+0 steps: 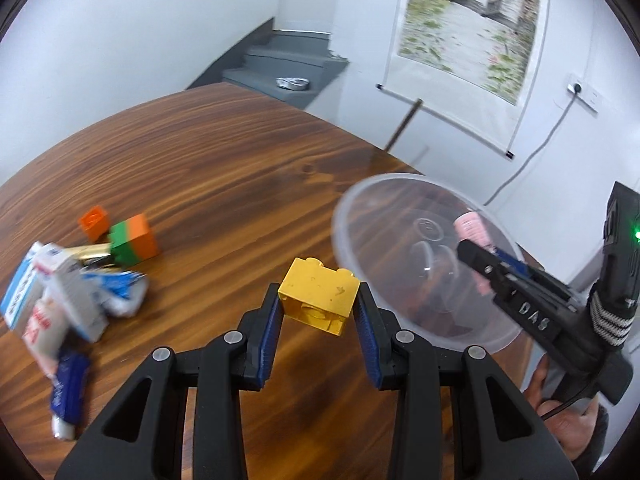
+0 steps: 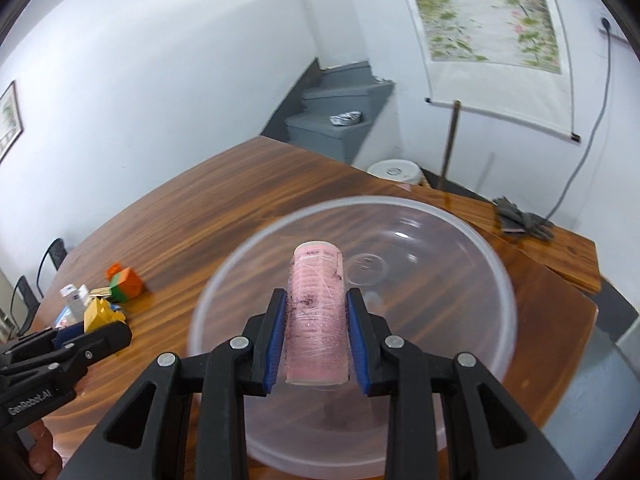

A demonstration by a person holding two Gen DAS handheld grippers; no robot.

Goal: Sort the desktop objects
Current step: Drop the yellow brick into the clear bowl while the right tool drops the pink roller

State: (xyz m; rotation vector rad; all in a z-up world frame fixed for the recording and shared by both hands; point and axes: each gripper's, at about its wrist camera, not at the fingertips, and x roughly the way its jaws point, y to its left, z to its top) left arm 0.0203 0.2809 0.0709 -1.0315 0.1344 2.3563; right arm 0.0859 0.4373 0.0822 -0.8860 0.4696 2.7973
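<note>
The left gripper has its fingers clamped on a yellow toy brick, pressing the two opposite flat sides so the brick sits square between the blue pads and is carried clear of the tabletop. The right gripper is closed on a pink cylinder (a hair roller by the look of its bristly wrap), held lengthwise along the fingers with its far end poking out ahead, which leaves that end free to tip out first.

Both loads are near the clear plastic bowl, which rests on the tabletop towards the near right edge. In the right wrist view the roller hangs over the bowl's open mouth, and in the left wrist view the brick is just beside the bowl's left rim. The bowl looks like the collecting place, so both hands seem to be bringing their pieces to it at once.

The unsorted heap lies well apart at the left: an orange brick, a green-and-orange block next to it, something gold-coloured touching that block, and a jumble of white and blue packets nearer the camera. Whether brick and roller belong in the same bowl cannot be told; no second container shows. The wide mouth leaves generous margin for a drop, though the brick has yet to cross the rim.
</note>
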